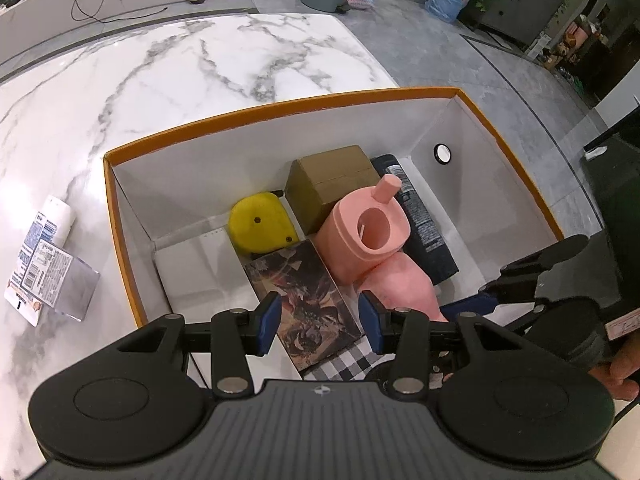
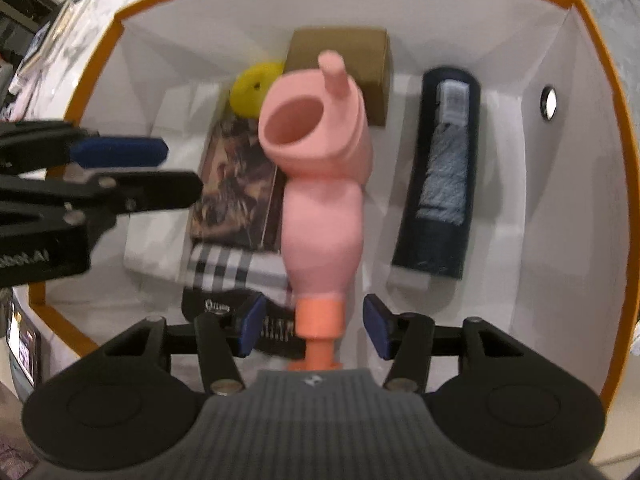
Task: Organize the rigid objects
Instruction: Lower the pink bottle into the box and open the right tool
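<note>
I hang over the orange-rimmed box (image 1: 280, 110) on the marble counter (image 1: 160, 64), both my grippers pointing steeply down into it. My left gripper (image 1: 319, 312) has its jaws spread with nothing between the pads; beneath them lies the picture book (image 1: 308, 296) flat on the box floor. My right gripper (image 2: 313, 326) also has its jaws apart: the orange stem of the pink toy (image 2: 320, 184) stands between the blue pads (image 2: 378, 326), but I see a gap on either side, so they do not pinch it. The pink toy lies in the middle of the box, its round open mouth toward twelve o'clock and the stem toward six. At about eleven o'clock from it sits the yellow block (image 1: 260, 222); at twelve, the brown carton (image 1: 332, 184); at three, the dark rolled umbrella (image 2: 440, 176), lying lengthwise and apart from the toy in the right wrist view. A checked cloth (image 2: 220, 270) shows at seven o'clock under the book's near edge. Outside the box, at nine o'clock on the counter, lie a labelled packet (image 1: 40, 248) and a clear box (image 1: 60, 280)
</note>
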`<state>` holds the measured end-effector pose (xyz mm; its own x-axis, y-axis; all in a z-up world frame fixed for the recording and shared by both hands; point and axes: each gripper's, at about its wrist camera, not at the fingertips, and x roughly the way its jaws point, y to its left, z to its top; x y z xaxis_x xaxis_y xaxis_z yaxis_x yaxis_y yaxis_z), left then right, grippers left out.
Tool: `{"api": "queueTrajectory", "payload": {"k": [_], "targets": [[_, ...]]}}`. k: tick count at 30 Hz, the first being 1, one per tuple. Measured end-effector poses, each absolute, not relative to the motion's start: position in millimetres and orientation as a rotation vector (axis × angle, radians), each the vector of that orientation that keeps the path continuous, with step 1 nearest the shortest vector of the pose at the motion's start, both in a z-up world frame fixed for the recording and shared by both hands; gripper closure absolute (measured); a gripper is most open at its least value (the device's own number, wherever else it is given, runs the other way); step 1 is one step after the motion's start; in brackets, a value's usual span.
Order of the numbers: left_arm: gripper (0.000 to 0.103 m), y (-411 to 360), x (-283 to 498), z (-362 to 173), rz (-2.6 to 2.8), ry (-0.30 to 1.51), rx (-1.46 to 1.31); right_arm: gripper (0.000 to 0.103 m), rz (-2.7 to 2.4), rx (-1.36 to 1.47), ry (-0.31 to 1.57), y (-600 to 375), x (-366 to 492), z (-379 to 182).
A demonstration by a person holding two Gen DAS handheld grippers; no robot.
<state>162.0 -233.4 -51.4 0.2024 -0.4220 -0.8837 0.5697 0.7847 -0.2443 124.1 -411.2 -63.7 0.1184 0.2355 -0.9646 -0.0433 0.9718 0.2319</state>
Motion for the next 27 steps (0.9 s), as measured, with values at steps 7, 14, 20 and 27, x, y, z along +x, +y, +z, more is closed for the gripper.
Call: {"api": "queueTrajectory", "payload": {"k": [7, 14, 20, 27], "targets": [[0.052, -229.7, 158.5, -47.3, -0.697, 1.170, 0.148, 0.077, 0.184, 0.150, 1.464, -414.2, 118.5, -60.3], [0.052, -229.3, 158.8, -43.7, -0.685, 1.161, 0.138, 0.078, 0.163, 0.152, 1.366, -416.3, 118.9, -23.4], [0.052, -224.9, 161.1, -37.0, -0.673, 1.141, 0.133, 0.078, 0.136, 0.119, 1.284, -395.2, 135.4, -17.6], [0.052, -218.5, 164.1, -35.2, -0.662, 1.133, 0.135, 0.079, 0.133, 0.084, 1.223, -380.7, 145.7, -16.1]]}}
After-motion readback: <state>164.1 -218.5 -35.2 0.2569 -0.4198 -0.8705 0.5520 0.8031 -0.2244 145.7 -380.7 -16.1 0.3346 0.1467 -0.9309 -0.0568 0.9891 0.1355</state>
